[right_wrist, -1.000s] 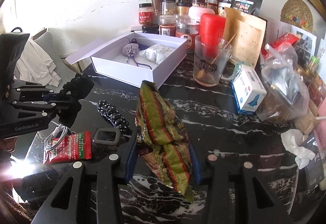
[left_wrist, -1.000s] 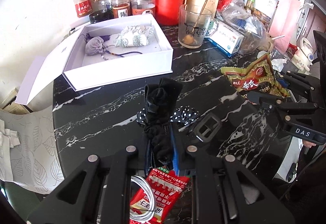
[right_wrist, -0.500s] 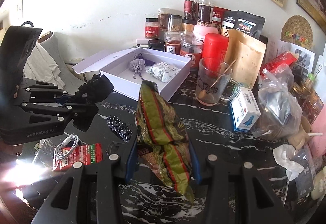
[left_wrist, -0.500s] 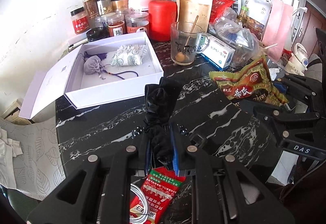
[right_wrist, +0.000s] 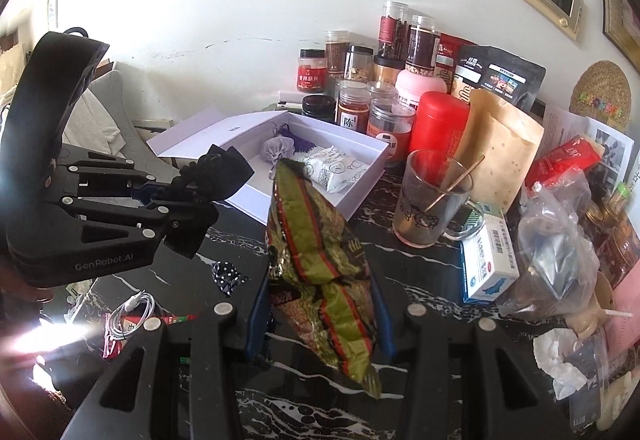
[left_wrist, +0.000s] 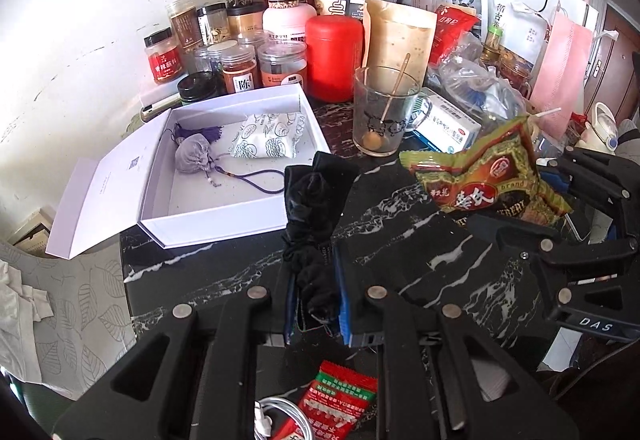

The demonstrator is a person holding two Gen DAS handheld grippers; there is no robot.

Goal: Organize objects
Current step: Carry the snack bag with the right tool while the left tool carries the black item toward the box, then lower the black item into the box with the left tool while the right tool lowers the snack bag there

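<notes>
My left gripper point(left_wrist: 314, 292) is shut on a black velvet pouch point(left_wrist: 316, 200) and holds it above the black marble table, just in front of the open white box point(left_wrist: 224, 214). The pouch also shows in the right wrist view point(right_wrist: 216, 172). My right gripper point(right_wrist: 320, 304) is shut on a green and red snack packet point(right_wrist: 320, 240), also held in the air; the packet shows at right in the left wrist view point(left_wrist: 484, 176). The box point(right_wrist: 360, 184) holds a lilac sachet point(left_wrist: 194, 158) and a white patterned packet point(left_wrist: 270, 138).
Jars, a red canister point(left_wrist: 334, 56), a brown bag and a glass mug point(left_wrist: 384, 112) crowd the back of the table. A medicine box point(right_wrist: 490, 260) and plastic bags lie right. A red packet point(left_wrist: 340, 400), white cable point(right_wrist: 132, 314) and a polka-dot hair clip point(right_wrist: 226, 276) lie on the near table.
Both grippers have risen and moved toward the white box with their loads. The polka-dot clip and buckle have dropped below the left camera's view.
</notes>
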